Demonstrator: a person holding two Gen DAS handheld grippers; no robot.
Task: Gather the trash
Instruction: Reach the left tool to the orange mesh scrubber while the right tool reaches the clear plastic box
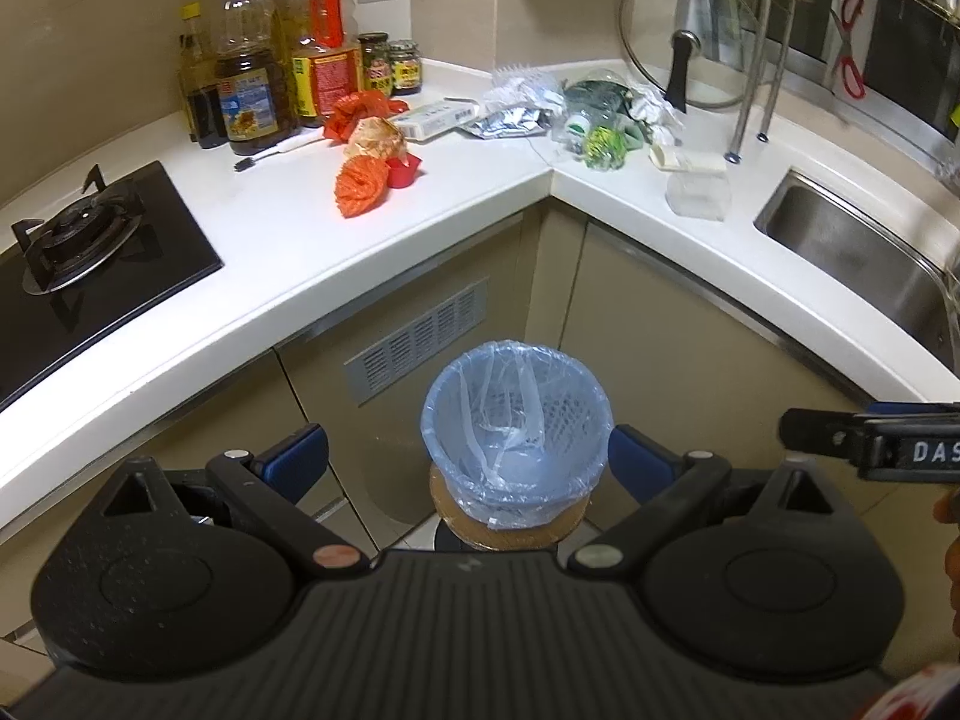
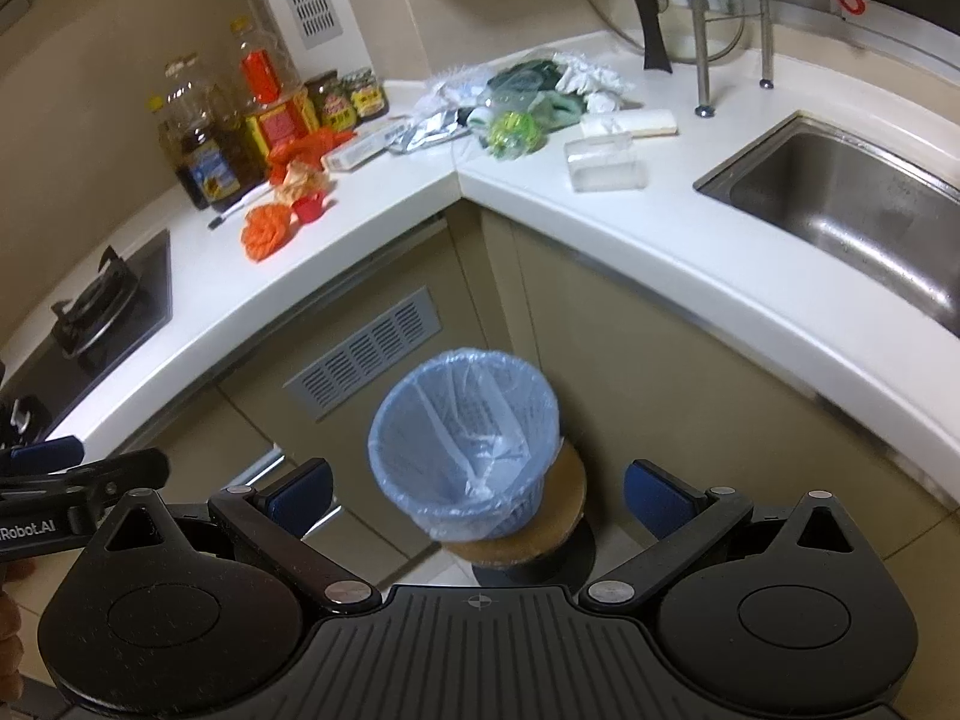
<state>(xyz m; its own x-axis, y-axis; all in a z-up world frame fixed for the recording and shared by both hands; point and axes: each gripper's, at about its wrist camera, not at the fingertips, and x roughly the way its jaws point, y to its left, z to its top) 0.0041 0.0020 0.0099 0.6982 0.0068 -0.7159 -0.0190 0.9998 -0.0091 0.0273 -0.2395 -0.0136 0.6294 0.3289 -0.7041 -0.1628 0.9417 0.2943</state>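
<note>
We held the left gripper [image 1: 468,456] and right gripper [image 2: 477,492] spread wide and empty at lower frame, blue-lined trash bin [image 1: 516,438] on a round stool between their fingers, trash pile [image 1: 540,108] upper centre on the white countertop [image 1: 288,228], oil bottles [image 1: 246,72] upper left.

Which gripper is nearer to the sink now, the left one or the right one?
Right. The right gripper hangs open over the floor on the sink side of the bin; the left gripper, also open, sits beside it, toward the stove.

Each claw is black moulded plastic — ribbed centre plate, two round housings, silver pivot screws. Left claw [image 1: 468,459] and right claw [image 2: 478,489] carry blue fingertip pads [image 1: 297,456]; white lettering marks one side.
</note>
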